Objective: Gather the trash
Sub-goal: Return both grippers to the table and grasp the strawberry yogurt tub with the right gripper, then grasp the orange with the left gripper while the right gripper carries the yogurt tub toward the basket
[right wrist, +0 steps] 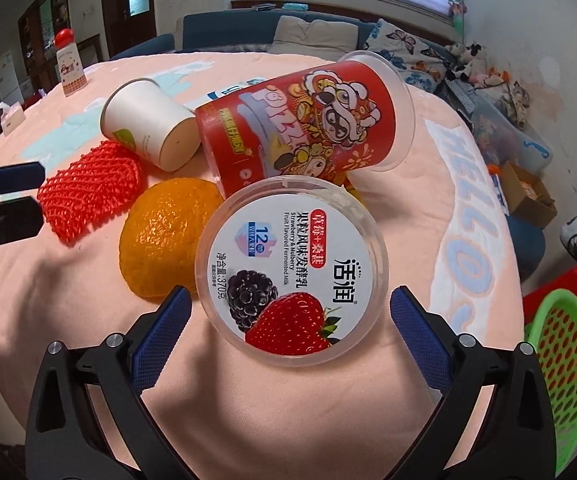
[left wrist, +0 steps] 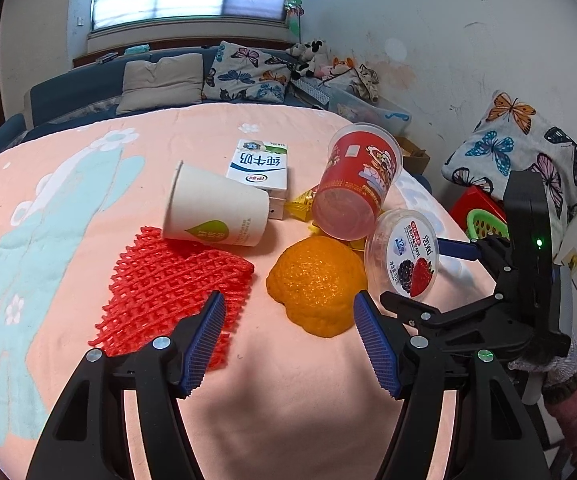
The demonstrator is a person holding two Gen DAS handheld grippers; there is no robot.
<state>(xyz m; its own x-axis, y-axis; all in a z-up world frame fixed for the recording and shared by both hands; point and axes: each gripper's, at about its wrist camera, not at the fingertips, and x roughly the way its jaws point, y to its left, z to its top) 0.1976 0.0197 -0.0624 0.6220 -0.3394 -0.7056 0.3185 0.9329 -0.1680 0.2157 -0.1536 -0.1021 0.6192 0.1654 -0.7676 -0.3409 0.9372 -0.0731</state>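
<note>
On the pink cloth lies a pile of trash: a yogurt tub (right wrist: 292, 268) on its side, a red pizza snack cup (right wrist: 308, 120), a tipped paper cup (right wrist: 148, 120), a milk carton (left wrist: 258, 164), a red foam net (left wrist: 176, 280) and an orange peel (left wrist: 316, 284). My right gripper (right wrist: 288, 300) is open, its blue pads either side of the tub (left wrist: 406, 254) with a gap to each. My left gripper (left wrist: 288, 304) is open and empty, with its tips just short of the net and the peel.
A green basket (right wrist: 560, 352) in a red tray sits below the table's right edge, beside a butterfly pillow (left wrist: 524, 152). A red-capped bottle (right wrist: 68, 64) stands at the far left of the cloth. A yellow wrapper (left wrist: 302, 202) lies under the red cup.
</note>
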